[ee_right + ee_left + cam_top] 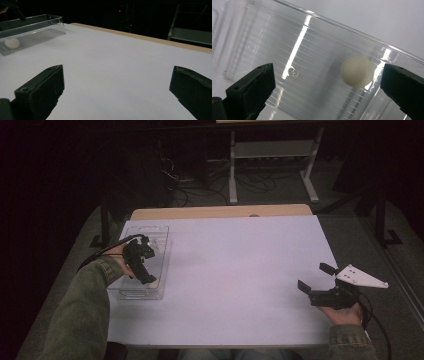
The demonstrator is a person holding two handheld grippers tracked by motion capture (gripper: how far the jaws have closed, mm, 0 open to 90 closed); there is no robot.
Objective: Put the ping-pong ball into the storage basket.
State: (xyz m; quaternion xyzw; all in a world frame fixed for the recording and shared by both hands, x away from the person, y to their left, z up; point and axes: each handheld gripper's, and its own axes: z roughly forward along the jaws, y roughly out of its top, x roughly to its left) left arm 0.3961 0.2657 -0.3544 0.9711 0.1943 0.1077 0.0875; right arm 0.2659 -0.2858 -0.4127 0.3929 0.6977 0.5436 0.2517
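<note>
Two grippers work at a white table (225, 270), one at each side. The left gripper (145, 276) reaches down from a green-sleeved forearm into a clear plastic bin (159, 234) at the table's left edge, its body tilted so the jaws point toward the bin's near end. In the left gripper view its two black jaws stand wide apart with nothing between them pinched; a white ball (357, 71) lies on the bin floor between the jaws, much nearer the right-hand one and just beside it, though whether it touches that jaw cannot be told.

The right gripper (315, 277) rests low near the table's right edge, held in a hand at the near corner, its jaws spread and aimed leftward across the bare surface, gripping nothing. A grey three-cornered plate (361, 277) sits on top of it.

The ball is smooth, matte and round, off-white. The bin is a long rectangular box of glossy transparent plastic with a ribbed floor and rounded corners, catching bright streaks of light. The jaws are blocky, dull black, slightly rough. The tabletop is flat and matte, with a pale wooden strip (220, 212) along its far edge.
</note>
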